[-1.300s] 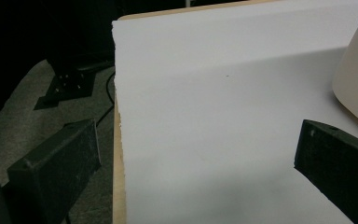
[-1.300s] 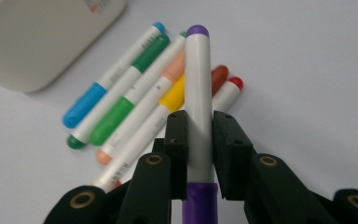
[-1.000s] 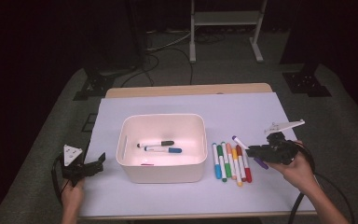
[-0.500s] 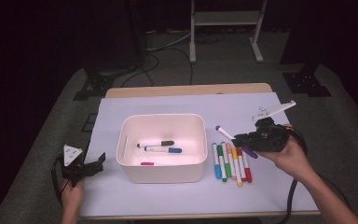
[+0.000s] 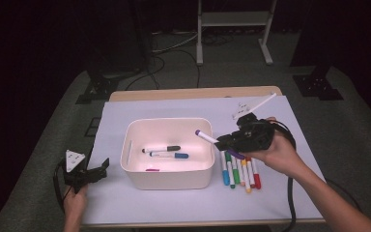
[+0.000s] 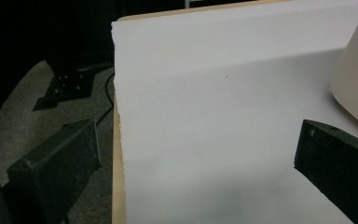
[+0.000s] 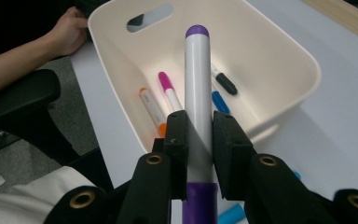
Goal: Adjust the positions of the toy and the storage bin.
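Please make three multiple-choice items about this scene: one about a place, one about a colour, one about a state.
1. Where does the purple marker point?
A. toward the white bin
B. at the floor
C. at the left gripper

2. What colour is the cap of the marker nearest the bin in the row on the table?
A. red
B. blue
C. orange

3. How do the right gripper's jaws stand?
A. wide open
B. shut on the marker
C. shut on nothing

Answers: 1 A, its tip hangs over the bin's rim; 2 B, the blue marker lies leftmost; 3 B, both pads press its barrel.
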`<action>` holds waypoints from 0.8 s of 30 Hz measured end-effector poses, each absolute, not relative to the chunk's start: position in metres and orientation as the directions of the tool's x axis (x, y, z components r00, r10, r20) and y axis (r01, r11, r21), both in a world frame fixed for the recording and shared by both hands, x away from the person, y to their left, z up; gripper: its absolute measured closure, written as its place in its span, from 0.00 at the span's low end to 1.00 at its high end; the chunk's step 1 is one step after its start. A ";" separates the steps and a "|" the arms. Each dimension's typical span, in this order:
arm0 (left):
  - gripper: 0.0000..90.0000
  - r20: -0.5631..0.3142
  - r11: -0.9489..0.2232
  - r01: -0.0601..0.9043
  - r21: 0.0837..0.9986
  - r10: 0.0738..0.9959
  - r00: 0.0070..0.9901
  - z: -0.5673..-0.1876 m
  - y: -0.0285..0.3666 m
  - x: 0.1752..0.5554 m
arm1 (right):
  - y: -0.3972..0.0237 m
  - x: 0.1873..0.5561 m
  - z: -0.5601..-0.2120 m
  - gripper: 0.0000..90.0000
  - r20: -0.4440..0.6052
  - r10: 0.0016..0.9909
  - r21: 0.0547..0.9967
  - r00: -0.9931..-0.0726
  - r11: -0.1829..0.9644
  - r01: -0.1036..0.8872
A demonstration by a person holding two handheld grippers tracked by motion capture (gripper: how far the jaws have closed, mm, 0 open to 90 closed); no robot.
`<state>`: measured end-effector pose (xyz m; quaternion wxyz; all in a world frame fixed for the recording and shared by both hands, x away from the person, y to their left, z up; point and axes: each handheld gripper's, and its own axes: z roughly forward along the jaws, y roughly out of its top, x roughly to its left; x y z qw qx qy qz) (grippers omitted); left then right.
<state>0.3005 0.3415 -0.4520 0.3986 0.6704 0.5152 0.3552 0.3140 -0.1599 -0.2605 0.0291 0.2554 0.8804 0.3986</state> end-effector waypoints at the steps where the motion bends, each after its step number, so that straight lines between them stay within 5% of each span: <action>1: 0.00 0.066 -0.151 0.407 0.901 0.974 0.217 -0.452 0.341 0.300 | -0.156 0.314 -0.260 0.84 0.158 0.462 0.716 -0.873 0.555 0.423; 24: 0.00 0.064 -0.152 0.407 0.901 0.973 0.221 -0.452 0.342 0.300 | -0.074 0.319 -0.267 0.84 0.175 0.300 0.674 -0.938 0.657 0.336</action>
